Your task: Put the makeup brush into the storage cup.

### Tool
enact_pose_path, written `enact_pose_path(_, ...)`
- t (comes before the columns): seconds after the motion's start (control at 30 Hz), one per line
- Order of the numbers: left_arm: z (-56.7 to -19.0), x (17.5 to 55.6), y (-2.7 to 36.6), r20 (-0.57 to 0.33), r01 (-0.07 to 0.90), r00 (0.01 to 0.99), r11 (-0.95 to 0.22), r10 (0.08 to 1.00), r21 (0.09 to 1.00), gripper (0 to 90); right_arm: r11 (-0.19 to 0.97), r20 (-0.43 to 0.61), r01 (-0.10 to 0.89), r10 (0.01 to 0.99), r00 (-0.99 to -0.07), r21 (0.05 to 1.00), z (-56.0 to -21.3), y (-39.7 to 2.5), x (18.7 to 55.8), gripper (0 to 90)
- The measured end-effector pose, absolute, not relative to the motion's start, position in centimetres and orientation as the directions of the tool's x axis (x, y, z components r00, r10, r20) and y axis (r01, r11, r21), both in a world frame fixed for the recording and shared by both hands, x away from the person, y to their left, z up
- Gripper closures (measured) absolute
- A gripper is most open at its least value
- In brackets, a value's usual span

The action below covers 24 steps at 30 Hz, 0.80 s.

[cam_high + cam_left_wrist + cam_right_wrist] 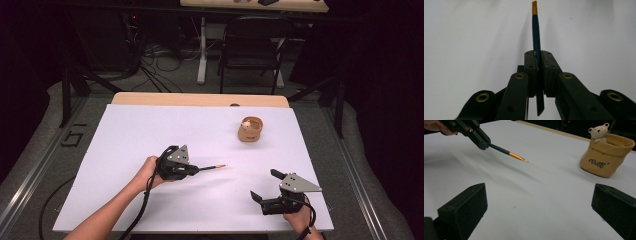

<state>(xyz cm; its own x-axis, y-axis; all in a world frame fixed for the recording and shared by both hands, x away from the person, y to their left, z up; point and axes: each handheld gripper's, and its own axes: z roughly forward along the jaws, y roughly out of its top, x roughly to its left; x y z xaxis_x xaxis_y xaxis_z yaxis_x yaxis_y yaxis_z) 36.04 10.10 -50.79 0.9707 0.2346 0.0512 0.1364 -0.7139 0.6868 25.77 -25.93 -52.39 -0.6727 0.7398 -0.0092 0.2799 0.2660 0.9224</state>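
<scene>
My left gripper [196, 170] is shut on a thin dark pencil [212, 167] with a gold band near its pale tip. It holds the pencil low over the white table sheet [150, 135], pointing right. In the left gripper view the pencil [536, 37] runs straight out between the closed jaws of the left gripper [538, 62]. The right gripper view shows the left gripper [484, 144] and the pencil [506, 152] at upper left. My right gripper [266, 185] stands open near the front right, nothing between its jaws [539, 205]. A tan bag-shaped pot with a small bear [250, 129] [607, 155] stands upright at the back right.
The white sheet covers most of the table, and a strip of bare wood [200, 99] shows along the far edge. A black chair [252, 45] and cables on the floor lie beyond the table. Metal rails run along both sides.
</scene>
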Motion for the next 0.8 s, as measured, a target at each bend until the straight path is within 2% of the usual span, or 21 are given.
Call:
enact_pose_path(0.43,-50.8,35.9,9.4,0.043,0.145,0.967,-0.682,0.251,0.717,84.4,0.242,0.046,0.332,0.743,-0.668,0.912,-52.5,-25.7,26.3,0.0)
enact_pose_path(0.67,-50.7,35.5,8.9,0.052,0.136,0.963,-0.645,0.263,0.752,84.4,0.18,0.144,0.395,0.735,-0.663,0.901,-52.3,-25.2,27.0,0.0)
enact_pose_path(0.8,-50.7,35.3,8.5,0.048,0.136,0.96,-0.613,0.275,0.778,84.4,0.159,0.195,0.432,0.72,-0.666,0.888,-52.2,-23.4,27.8,0.0)
